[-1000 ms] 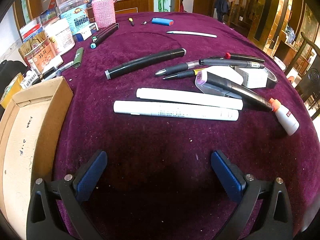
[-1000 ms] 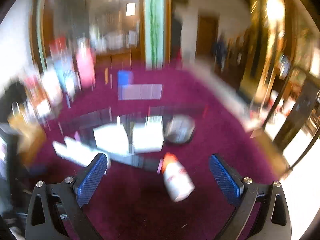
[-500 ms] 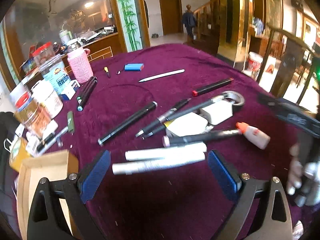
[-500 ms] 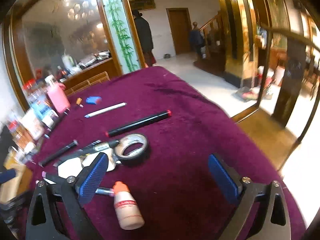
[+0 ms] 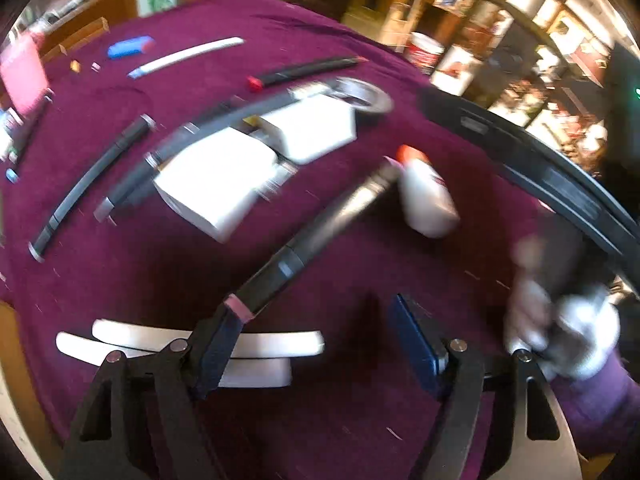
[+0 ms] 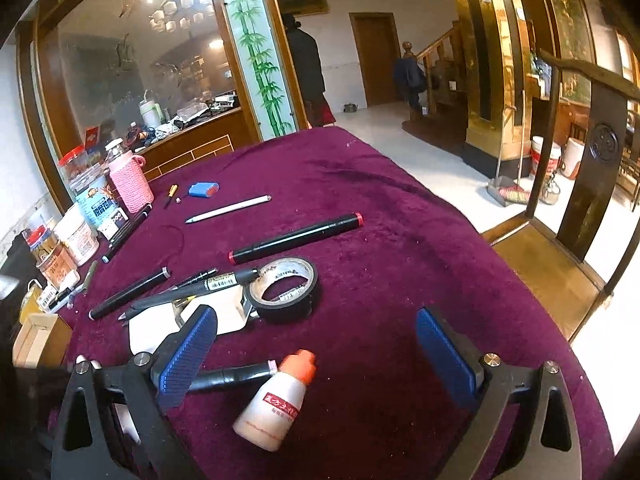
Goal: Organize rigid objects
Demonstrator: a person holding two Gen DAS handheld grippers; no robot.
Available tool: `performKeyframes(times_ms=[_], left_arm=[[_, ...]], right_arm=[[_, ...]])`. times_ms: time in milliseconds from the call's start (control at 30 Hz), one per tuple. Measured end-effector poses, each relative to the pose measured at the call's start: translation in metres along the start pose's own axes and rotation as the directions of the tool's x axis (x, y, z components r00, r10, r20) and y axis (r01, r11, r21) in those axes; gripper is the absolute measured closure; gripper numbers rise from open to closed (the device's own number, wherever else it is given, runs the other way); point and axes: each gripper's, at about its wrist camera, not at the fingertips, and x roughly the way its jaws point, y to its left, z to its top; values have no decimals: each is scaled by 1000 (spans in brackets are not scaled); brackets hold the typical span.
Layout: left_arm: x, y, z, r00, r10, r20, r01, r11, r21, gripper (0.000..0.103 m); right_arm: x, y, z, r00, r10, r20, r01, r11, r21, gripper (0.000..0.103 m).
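Table: a round top under a plum velvet cloth (image 6: 400, 240), strewn with pens, markers and desk oddments.
Left gripper (image 5: 320, 344): jaws spread wide above the cloth, nothing between the blue pads; its left finger lies across the near end of the dark marker, contact unclear in the blur.
Right gripper (image 6: 316, 352): jaws parted, empty, low over the cloth with the glue bottle lying between its fingers.
White boxes (image 5: 216, 184): two, touching, just left of the tape roll, with dark pens lying over them.
White markers (image 5: 160, 340): two, side by side, by the left gripper's left finger.
Dark marker (image 5: 320, 232): pink-tipped, slanting from the glue bottle's cap toward the left gripper.
Tape roll (image 6: 284, 286): black, flat on the cloth, just beyond the glue bottle.
Glue bottle (image 6: 276, 404): white, orange cap, on its side.
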Motion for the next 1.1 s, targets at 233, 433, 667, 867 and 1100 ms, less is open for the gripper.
performKeyframes(times_ms=[233, 433, 667, 867, 1100], left_arm=[[-67, 41, -47, 982, 155, 109, -128, 967, -221, 29], [-69, 84, -84, 982, 173, 71, -119, 874, -471, 30], [-47, 69, -50, 960, 268, 77, -222, 903, -368, 31], [-51, 59, -62, 957, 277, 87, -240, 924, -298, 53], [-57, 65, -79, 967, 234, 97, -194, 930, -313, 52]], right_arm=[[6, -8, 1, 999, 22, -35, -20, 998, 53, 3], [12, -8, -2, 997, 30, -68, -26, 998, 60, 3], [13, -7, -3, 997, 21, -75, -16, 998, 64, 3], [15, -9, -4, 996, 33, -89, -26, 997, 74, 3], [19, -8, -3, 993, 51, -109, -43, 996, 75, 3]])
